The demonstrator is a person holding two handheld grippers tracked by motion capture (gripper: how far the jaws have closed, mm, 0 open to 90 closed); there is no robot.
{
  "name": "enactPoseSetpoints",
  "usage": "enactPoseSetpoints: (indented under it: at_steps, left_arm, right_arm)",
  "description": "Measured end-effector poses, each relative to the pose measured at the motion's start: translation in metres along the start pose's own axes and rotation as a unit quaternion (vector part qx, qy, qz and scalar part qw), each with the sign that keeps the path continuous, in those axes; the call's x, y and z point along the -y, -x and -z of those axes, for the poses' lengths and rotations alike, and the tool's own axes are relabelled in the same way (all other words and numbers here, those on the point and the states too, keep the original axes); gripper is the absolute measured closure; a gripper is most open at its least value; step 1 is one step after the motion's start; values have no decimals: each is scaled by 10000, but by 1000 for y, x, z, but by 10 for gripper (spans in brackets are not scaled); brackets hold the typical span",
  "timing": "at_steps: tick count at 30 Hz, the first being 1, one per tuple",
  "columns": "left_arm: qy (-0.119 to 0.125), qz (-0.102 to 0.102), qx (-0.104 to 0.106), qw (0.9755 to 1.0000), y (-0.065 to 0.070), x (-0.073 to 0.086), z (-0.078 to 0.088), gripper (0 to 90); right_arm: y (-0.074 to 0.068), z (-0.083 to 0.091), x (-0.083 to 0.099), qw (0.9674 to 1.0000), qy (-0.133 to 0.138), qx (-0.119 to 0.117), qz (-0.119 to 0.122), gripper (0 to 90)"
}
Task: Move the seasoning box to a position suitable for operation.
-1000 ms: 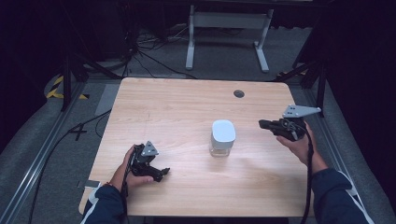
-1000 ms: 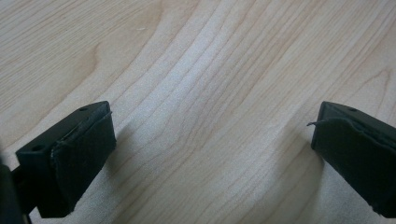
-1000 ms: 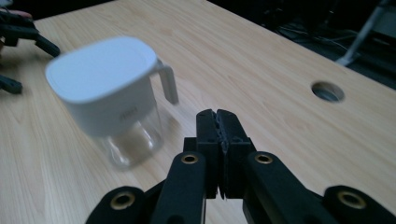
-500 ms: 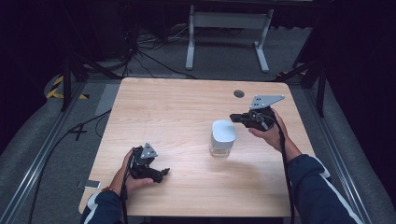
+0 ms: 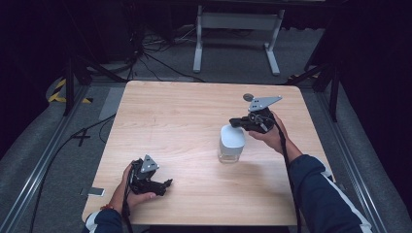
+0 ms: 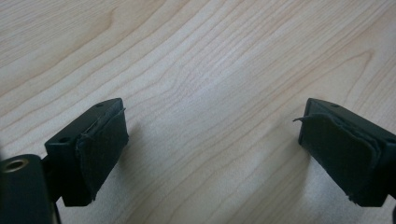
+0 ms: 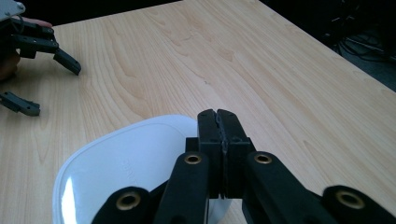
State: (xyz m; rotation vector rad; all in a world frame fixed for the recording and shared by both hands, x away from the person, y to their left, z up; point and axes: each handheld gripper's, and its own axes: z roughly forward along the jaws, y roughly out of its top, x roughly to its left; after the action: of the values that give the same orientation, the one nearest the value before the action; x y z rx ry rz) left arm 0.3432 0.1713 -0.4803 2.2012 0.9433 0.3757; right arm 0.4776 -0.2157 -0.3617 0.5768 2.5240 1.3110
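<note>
A clear container with a white lid [image 5: 231,141] stands upright right of the table's middle. My right gripper [image 5: 233,122] hovers just above the lid's far right edge, pointing left. In the right gripper view its black jaws are pressed together with nothing between them, the right gripper [image 7: 218,115] tip over the white lid [image 7: 126,168]. My left gripper [image 5: 166,184] rests on the table near the front left, held by a hand. The left gripper [image 6: 210,140] stands wide open over bare wood. The left gripper [image 7: 44,77] also appears far off, open.
The wooden table [image 5: 184,111] has a small dark round hole [image 5: 248,96] near its far right. A metal stand [image 5: 236,22] and cables lie on the floor beyond. A small flat grey object [image 5: 92,191] lies on the floor by the front left corner.
My right gripper has swung left and forward from the table's right edge to just above the container's lid. The left gripper has stayed put.
</note>
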Motion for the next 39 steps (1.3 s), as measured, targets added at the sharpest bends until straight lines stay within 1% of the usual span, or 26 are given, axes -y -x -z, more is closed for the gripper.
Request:
enactPoseSetpoints:
  at_steps: [1, 2, 3, 5, 6, 7, 8, 9, 10, 11, 12, 15, 16, 17, 18, 19, 20, 22, 23, 25, 28, 30, 34, 35, 36, 39]
  left_arm:
    - [-9, 53, 10, 10000, 1, 1, 1, 84]
    - [-38, 2, -7, 10000, 1, 1, 2, 83]
    - [39, 13, -27, 10000, 1, 2, 1, 84]
    - [-18, 107, 2, 9999, 3, 3, 3, 84]
    - [-27, 44, -23, 10000, 2, 4, 4, 84]
    - [14, 54, -41, 10000, 3, 5, 4, 83]
    - [15, 139, -45, 9999, 4, 5, 4, 84]
    - [16, 86, -60, 9999, 4, 6, 5, 86]
    - [17, -62, -99, 9999, 2, 5, 6, 94]
    - [-70, 48, -2, 10000, 4, 4, 7, 111]
    - [-10, 30, -21, 10000, 5, 3, 6, 138]
    - [-27, 59, -5, 10000, 7, -3, 3, 216]
    - [-2, 58, 21, 10000, 8, -6, 2, 252]
    - [14, -1, 55, 10000, 10, -11, 1, 258]
    - [148, -23, 85, 9999, 12, -15, -1, 263]
    - [239, -115, 90, 9996, 14, -22, -2, 289]
    - [325, -90, 127, 9994, 18, -28, -3, 323]
    - [424, -160, 307, 9985, 22, -40, -6, 370]
    - [471, -249, 357, 9979, 26, -47, -7, 392]
    - [600, -301, 457, 9967, 34, -60, -11, 413]
    - [726, -463, 612, 9944, 44, -76, -15, 408]
    - [759, -576, 645, 9934, 50, -85, -18, 414]
    - [870, -638, 733, 9915, 54, -100, -24, 420]
    - [919, -613, 754, 9910, 55, -102, -25, 421]
    - [925, -669, 745, 9907, 56, -105, -26, 435]
    - [925, -661, 781, 9904, 56, -111, -29, 459]
  right_arm:
    - [1, -2, 0, 10000, -7, -3, 33, 895]
    - [1, -3, 0, 10000, -5, -22, 20, 895]
    - [1, -4, -1, 10000, -14, -9, 22, 895]
    - [2, -5, -2, 10000, -17, -5, 49, 895]
    - [2, -6, -2, 10000, -3, -32, 34, 896]
    - [2, -7, -3, 10000, 0, -35, 27, 896]
    - [2, -8, -3, 10000, 4, -37, 7, 896]
    - [2, -8, -3, 10000, -2, -15, 26, 896]
    - [3, -9, -3, 10000, -11, 0, 33, 896]
    - [3, -9, -3, 10000, -21, 10, 33, 896]
    - [4, -10, -3, 10000, -45, 40, 21, 896]
    - [6, -10, -2, 10000, -53, 26, -1, 896]
    - [6, -10, -2, 10000, -52, 30, 6, 896]
    - [6, -10, -2, 10000, -54, 33, -2, 896]
    - [6, -10, -3, 10000, -56, 37, 11, 896]
    - [6, -10, -3, 10000, -50, 41, 8, 897]
    - [6, -10, -3, 10000, -50, 50, 13, 896]
    - [6, -10, -3, 9999, -64, 79, 3, 896]
    - [6, -10, -3, 10000, -65, 74, -4, 896]
    - [6, -10, -3, 9999, -93, 73, 3, 896]
    - [5, -9, -4, 9999, -130, 67, 45, 896]
    - [4, -8, -4, 9999, -115, 30, 62, 896]
    - [1, -6, -7, 9998, -110, -16, 192, 896]
    - [1, -6, -7, 9997, -150, -8, 210, 896]
    - [0, -6, -7, 9996, -182, 19, 214, 897]
    - [3, -5, -5, 9997, -174, 12, 165, 897]
